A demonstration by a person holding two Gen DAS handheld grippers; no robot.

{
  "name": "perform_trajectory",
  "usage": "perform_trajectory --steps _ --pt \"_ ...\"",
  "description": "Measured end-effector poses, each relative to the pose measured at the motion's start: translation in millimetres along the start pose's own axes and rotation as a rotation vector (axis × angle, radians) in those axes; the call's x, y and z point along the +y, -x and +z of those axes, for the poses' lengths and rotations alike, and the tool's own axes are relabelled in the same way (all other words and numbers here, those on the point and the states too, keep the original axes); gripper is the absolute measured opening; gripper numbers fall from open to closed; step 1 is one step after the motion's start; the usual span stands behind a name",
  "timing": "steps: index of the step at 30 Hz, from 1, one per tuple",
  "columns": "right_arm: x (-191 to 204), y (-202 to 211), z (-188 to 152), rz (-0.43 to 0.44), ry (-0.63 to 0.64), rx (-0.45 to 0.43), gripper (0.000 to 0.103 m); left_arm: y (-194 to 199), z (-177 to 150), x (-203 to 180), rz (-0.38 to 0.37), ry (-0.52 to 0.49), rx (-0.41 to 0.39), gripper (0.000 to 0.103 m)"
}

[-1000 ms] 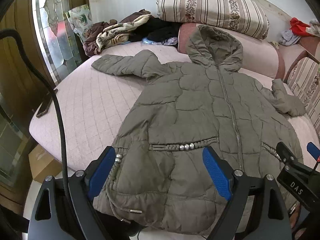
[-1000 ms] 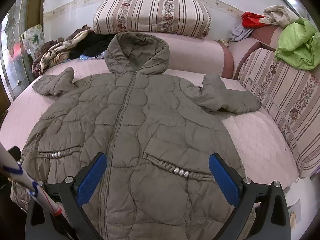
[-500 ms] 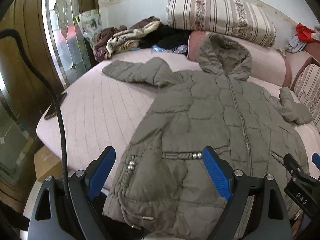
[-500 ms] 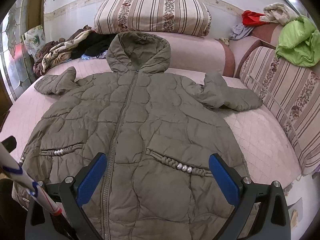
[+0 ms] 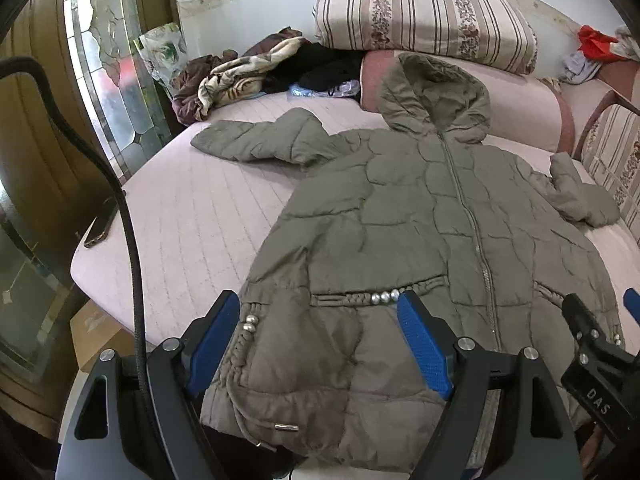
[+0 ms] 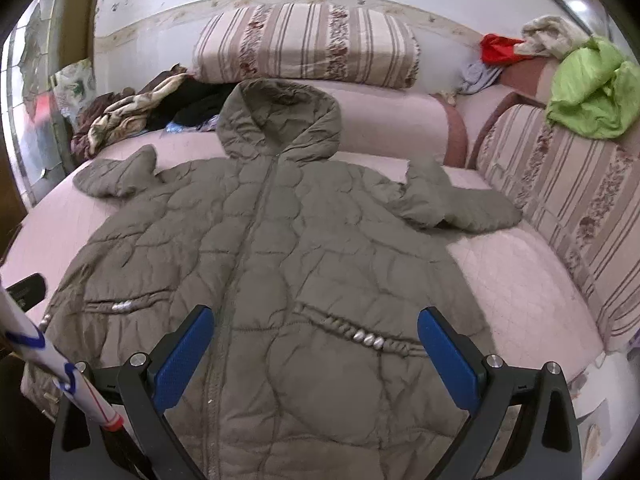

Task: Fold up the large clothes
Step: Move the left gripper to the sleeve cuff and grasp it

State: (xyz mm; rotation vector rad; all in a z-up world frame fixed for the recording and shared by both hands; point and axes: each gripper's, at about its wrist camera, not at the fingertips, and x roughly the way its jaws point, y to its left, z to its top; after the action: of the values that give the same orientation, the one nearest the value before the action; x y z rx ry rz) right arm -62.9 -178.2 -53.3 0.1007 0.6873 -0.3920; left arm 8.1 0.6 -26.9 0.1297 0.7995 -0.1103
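Observation:
An olive quilted hooded jacket [image 5: 400, 232] lies spread face up on the pink sofa seat [image 5: 192, 216], zipped, sleeves out to both sides, hood against the backrest. It also fills the right wrist view [image 6: 288, 264]. My left gripper [image 5: 320, 332] is open and empty, above the jacket's lower left hem. My right gripper [image 6: 316, 344] is open and empty, above the lower right front near the beaded pocket trim [image 6: 368, 338]. The right gripper's body shows at the left wrist view's right edge [image 5: 596, 360].
A striped cushion [image 6: 308, 44] tops the backrest. A pile of clothes [image 5: 248, 72] lies at the far left corner. A green garment [image 6: 592, 88] and red cloth [image 6: 496, 46] sit on the right arm. A phone [image 5: 100, 224] lies at the seat's left edge.
Both grippers have drawn back and turned slightly; the left view has shifted leftward, showing more of the seat and window. The jacket has not moved. Both grippers stay open.

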Motion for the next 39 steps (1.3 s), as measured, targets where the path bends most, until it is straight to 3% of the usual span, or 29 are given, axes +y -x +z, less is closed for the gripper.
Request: perform_trajectory --steps 8,26,39 --pt "-10.5 -6.4 -2.0 0.059 -0.071 0.065 0.103 -1.7 1.7 7.5 0.019 0.026 0.007 0.081" --pt "6.3 -15.2 7.3 0.033 -0.019 0.085 0.103 -29.9 20.7 70.3 0.104 0.137 0.036 0.081" --pt "16.9 -37.1 15.1 0.039 -0.005 0.126 0.103 -57.4 34.0 102.7 0.178 0.152 0.048 0.081"
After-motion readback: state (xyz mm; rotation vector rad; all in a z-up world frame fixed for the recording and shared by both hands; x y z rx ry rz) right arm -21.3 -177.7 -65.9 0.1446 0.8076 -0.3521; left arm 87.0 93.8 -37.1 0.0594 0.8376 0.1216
